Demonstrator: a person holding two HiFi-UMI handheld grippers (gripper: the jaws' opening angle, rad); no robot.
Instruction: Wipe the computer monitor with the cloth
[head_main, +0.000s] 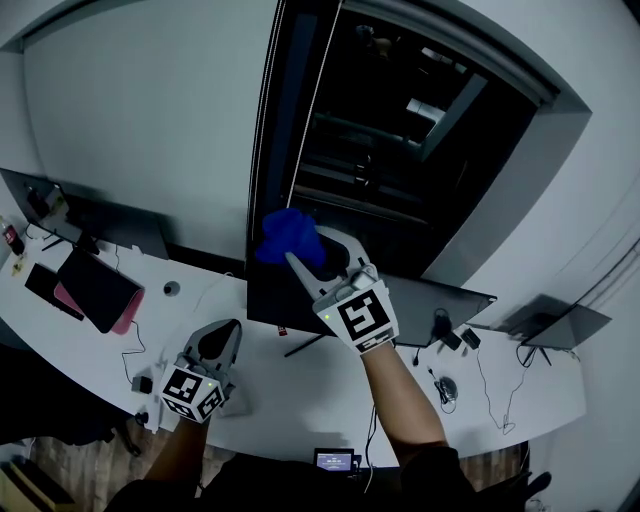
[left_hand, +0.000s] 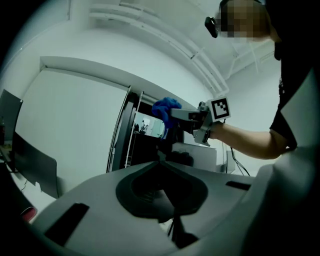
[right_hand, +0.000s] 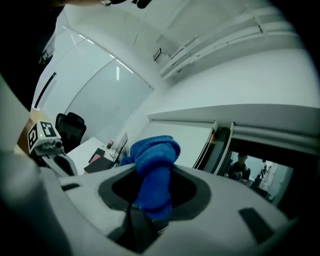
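My right gripper is raised over the white desk and shut on a bunched blue cloth. The cloth sits at the top of the dark computer monitor, in front of a dark doorway. In the right gripper view the blue cloth bulges out between the jaws. My left gripper hangs low over the desk, left of the monitor, shut and empty. The left gripper view looks up past its closed tips at the right gripper and the cloth.
A dark tablet on a pink case lies at the desk's left. Another screen stands behind it. A laptop and cables are at the right. A small device sits at the near edge. A dark glass doorway is behind.
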